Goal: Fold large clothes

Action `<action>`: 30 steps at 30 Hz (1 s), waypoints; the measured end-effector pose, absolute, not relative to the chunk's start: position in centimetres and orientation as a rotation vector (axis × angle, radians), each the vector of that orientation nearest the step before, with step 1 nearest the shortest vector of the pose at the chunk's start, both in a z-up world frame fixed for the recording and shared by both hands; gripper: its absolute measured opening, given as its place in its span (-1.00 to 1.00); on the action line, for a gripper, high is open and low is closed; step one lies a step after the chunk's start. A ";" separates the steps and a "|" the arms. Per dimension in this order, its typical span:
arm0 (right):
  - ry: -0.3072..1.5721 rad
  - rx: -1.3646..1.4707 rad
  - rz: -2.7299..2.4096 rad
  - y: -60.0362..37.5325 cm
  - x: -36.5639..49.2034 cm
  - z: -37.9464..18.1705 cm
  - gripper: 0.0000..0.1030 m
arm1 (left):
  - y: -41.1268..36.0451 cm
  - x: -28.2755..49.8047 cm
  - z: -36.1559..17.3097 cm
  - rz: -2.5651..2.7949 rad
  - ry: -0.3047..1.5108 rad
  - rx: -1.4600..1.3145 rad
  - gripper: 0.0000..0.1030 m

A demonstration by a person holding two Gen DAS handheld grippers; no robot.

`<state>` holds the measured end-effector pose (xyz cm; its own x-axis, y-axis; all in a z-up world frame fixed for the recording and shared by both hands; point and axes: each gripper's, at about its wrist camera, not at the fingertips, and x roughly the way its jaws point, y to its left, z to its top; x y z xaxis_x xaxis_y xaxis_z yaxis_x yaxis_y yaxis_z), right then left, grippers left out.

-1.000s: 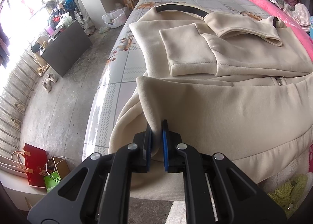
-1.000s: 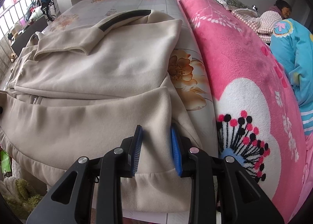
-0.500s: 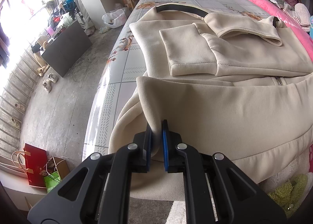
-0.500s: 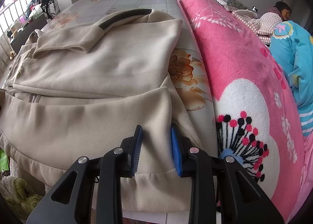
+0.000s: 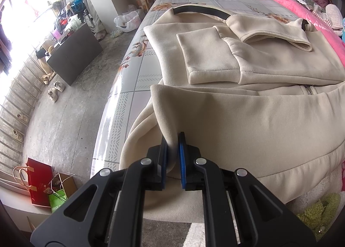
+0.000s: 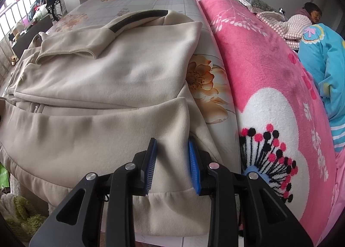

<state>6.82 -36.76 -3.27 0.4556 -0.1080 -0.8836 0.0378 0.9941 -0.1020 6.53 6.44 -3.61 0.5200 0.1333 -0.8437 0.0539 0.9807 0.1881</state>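
Observation:
A large beige zip jacket (image 5: 248, 117) lies on a floral table, its sleeves folded over the chest and its bottom part folded up toward the collar. It also shows in the right wrist view (image 6: 97, 100). My left gripper (image 5: 172, 154) is shut on the folded hem corner at the jacket's left side. My right gripper (image 6: 171, 160) straddles the right hem corner with its jaws apart and blue pads (image 6: 194, 163) clear of the cloth on the right.
The floral table (image 5: 129, 87) drops to a concrete floor on the left, with shoes, a dark cabinet (image 5: 73, 57) and paper bags (image 5: 41, 182). A pink blanket (image 6: 269, 87) rises close on the right. A person (image 6: 310, 12) lies beyond it.

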 end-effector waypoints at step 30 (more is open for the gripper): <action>0.682 0.012 -0.140 -36.5 -2.3 8.2 -0.89 | 8.8 -2.7 8.3 -0.056 0.592 0.020 -0.92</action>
<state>-2.27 -36.51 8.18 0.7672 -0.1247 -0.6292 0.1327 0.9906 -0.0345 -2.67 8.78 8.30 0.8284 -0.0469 -0.5582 0.0582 0.9983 0.0025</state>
